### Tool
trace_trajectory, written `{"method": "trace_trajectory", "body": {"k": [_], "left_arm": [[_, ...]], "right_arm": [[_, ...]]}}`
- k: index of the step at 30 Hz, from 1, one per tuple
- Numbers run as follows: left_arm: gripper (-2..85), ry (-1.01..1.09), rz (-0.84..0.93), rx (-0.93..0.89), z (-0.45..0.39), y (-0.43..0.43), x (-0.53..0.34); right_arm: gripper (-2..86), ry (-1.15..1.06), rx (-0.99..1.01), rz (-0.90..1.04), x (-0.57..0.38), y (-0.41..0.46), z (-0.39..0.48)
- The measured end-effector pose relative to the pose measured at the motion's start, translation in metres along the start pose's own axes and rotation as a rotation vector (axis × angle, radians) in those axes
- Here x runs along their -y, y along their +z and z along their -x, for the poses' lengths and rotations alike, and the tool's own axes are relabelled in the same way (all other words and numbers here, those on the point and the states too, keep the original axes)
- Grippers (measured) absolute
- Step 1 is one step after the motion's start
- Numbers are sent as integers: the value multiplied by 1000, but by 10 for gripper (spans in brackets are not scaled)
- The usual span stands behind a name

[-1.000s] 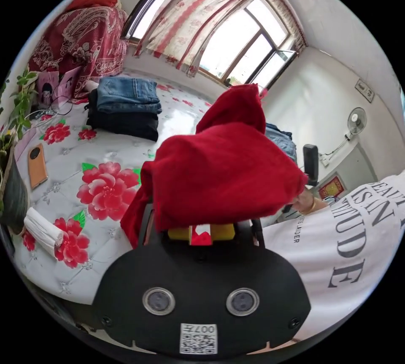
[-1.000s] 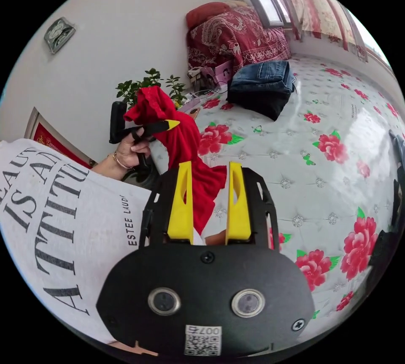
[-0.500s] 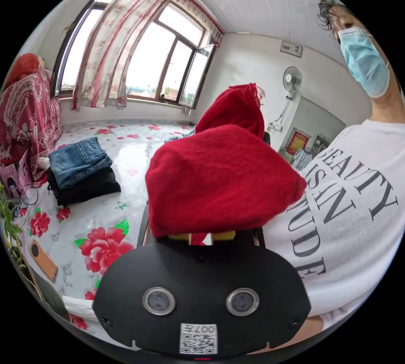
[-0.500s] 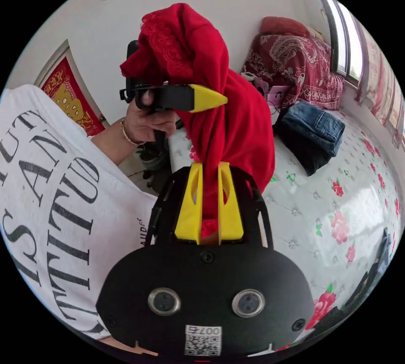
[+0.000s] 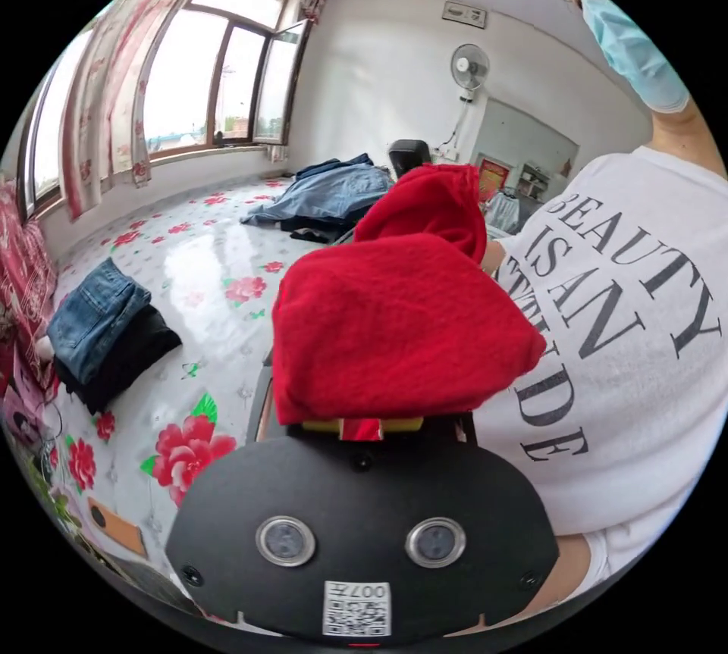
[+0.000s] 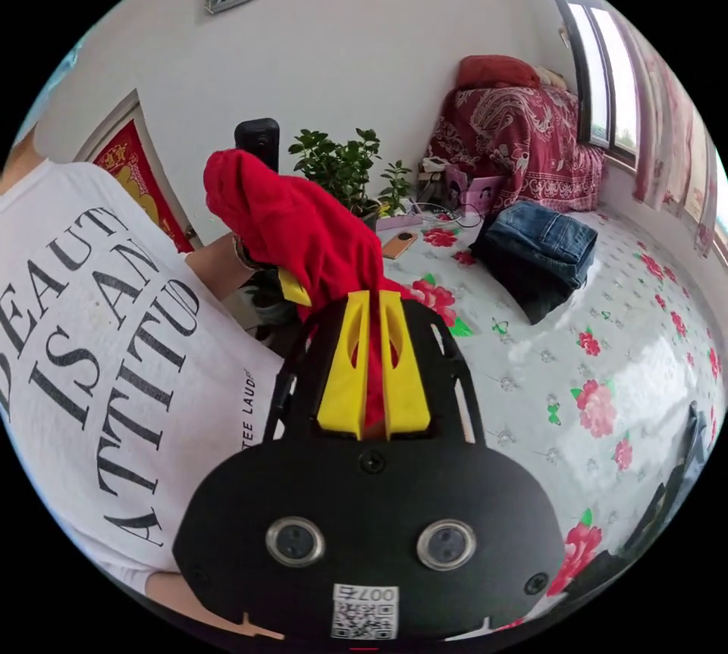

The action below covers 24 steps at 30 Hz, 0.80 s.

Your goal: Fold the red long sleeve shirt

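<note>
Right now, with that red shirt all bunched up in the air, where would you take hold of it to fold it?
The red shirt hangs crumpled between the left gripper and right gripper, both clamped on bunched cloth. I'd lay it on the flowered bed, then probably grip the shoulder seams from above, since no edge shows clearly now.

Red long sleeve shirt (image 5: pixel 402 320): plain deep red, a uniform knit with no print. Right gripper (image 6: pixel 373 305): yellow jaws on a black body. Bed cover (image 6: pixel 607 351): glossy white, quilted, scattered with red flowers and green leaves. Folded jeans (image 5: pixel 95 317): mid blue denim, stacked on a black garment (image 5: pixel 125 366). Blanket (image 6: pixel 523 139): dark red with a white paisley pattern. Curtains (image 5: pixel 106 101): pale, striped and flowered in red. Person's T-shirt (image 5: pixel 637 351): white with dark grey lettering. Phone (image 6: pixel 398 245): orange-brown. Plant (image 6: pixel 341 161): green.
</note>
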<state>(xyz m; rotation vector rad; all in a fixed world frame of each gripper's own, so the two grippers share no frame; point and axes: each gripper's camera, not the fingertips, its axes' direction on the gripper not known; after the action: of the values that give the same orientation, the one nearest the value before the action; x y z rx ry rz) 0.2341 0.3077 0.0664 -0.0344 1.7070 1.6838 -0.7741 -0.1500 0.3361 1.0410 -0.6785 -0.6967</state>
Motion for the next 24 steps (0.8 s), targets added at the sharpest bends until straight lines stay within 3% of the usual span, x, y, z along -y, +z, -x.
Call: {"method": "trace_trajectory", "body": {"k": [8, 12, 18, 24], "left_arm": [[39, -198, -164, 43, 11, -12, -17], [40, -224, -105, 87, 12, 11, -5], [48, -183, -77, -24, 10, 46, 9], [91, -248, -209, 224, 28, 2, -4]], "right_arm": [[21, 173, -123, -156, -21, -38, -31], [53, 155, 47, -248, -20, -44, -35], [29, 84, 144, -130, -10, 10, -30], [6, 50, 13, -203, -8, -18, -30]]}}
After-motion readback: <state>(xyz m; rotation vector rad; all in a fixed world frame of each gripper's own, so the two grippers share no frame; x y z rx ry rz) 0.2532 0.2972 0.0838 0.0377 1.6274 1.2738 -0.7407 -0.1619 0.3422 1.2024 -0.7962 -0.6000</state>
